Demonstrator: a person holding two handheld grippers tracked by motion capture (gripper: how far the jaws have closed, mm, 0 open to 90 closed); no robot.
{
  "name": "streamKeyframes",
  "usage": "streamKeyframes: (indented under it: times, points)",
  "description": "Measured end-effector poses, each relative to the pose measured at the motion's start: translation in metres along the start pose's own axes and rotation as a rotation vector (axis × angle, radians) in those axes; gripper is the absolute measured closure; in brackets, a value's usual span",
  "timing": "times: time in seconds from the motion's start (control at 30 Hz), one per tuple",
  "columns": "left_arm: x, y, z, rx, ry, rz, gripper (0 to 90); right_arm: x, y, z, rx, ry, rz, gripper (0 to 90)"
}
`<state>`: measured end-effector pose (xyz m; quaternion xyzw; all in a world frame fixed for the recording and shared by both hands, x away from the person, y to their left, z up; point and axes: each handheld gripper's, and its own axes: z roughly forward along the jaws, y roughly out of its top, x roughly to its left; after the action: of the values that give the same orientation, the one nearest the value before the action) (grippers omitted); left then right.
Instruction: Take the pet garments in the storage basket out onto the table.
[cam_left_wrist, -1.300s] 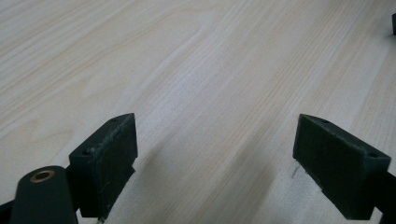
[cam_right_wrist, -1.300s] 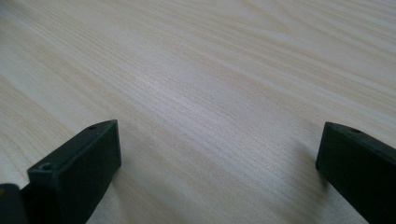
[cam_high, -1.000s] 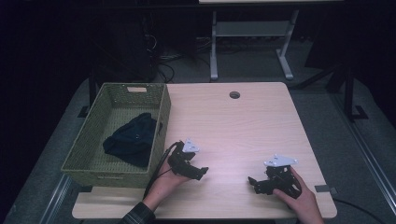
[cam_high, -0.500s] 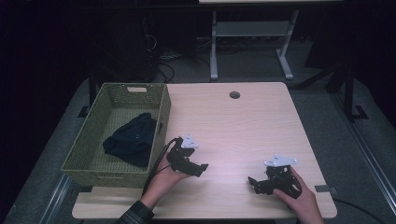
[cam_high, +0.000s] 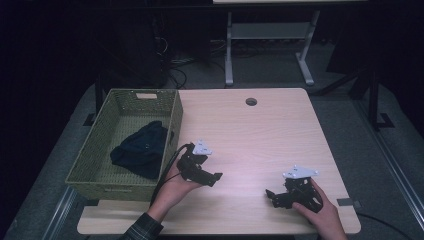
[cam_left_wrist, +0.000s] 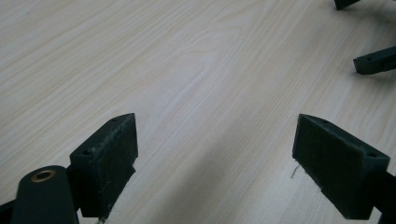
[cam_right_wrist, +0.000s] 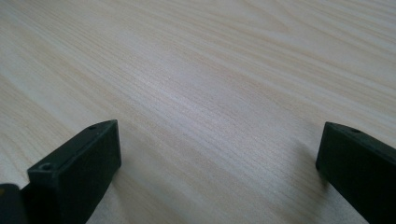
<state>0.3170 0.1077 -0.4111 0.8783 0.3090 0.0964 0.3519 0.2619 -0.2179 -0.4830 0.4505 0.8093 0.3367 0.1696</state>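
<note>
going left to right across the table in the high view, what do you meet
basket → dark cloth inside it → left gripper → right gripper

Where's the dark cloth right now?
High view: the dark cloth lies inside the green basket at the table's left, just left of the left claw.

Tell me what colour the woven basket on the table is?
The woven rectangular basket is olive green, seen best in the high view.
</note>
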Motion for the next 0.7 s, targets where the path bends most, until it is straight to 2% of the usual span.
streamKeyframes:
  times: [0.1, 0.27, 0.7]
  points:
    - [0.003, 0.003, -0.004, 0.001, 0.000, 0.005, 13.7, 0.000, 0.000, 0.000, 0.001, 0.000, 0.000, 0.0]
    - [0.005, 0.011, -0.010, -0.026, 0.004, 0.001, 13.7, 0.000, 0.000, 0.000, 0.000, 0.000, 0.000, 0.0]
    - [0.013, 0.027, -0.028, -0.042, 0.002, 0.006, 14.1, 0.000, 0.000, 0.000, 0.000, 0.000, 0.000, 0.0]
